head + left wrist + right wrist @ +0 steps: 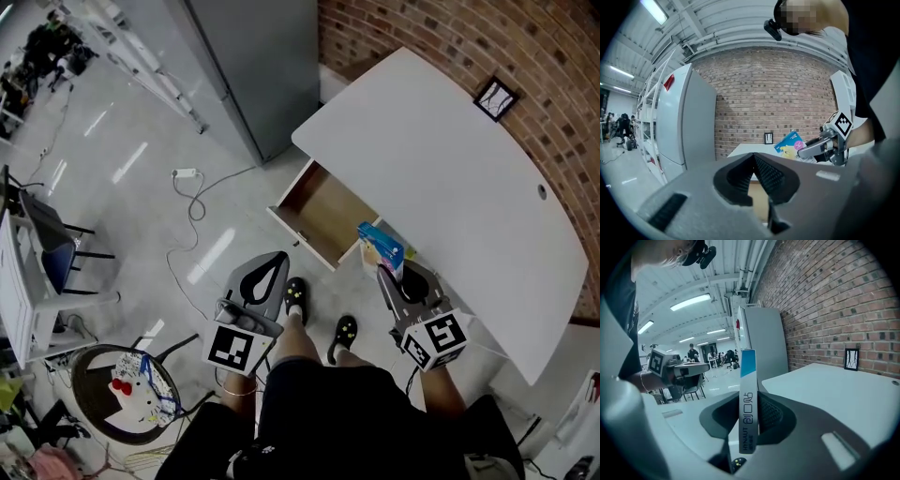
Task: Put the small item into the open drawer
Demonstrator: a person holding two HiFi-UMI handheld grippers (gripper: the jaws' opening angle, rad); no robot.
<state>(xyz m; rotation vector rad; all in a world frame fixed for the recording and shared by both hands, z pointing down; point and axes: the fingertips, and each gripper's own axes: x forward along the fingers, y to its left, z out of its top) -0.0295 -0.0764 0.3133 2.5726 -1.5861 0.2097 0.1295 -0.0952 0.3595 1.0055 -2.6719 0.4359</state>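
right gripper (749, 417) clamps thin box (747, 380) upright, edge-on.

This is an open, industrial-style lab or workshop hall, with a bare brick wall (525, 47), a polished floor (122, 159) with a loose cable (194, 208), ceiling strip lights (691, 302) and distant people (693, 352).

Bright, even light from ceiling tubes (691, 302); streaky glare on floor (131, 159). Soft, faint shadows. Strong fisheye bending, dark corners and blurred foreground in gripper views.
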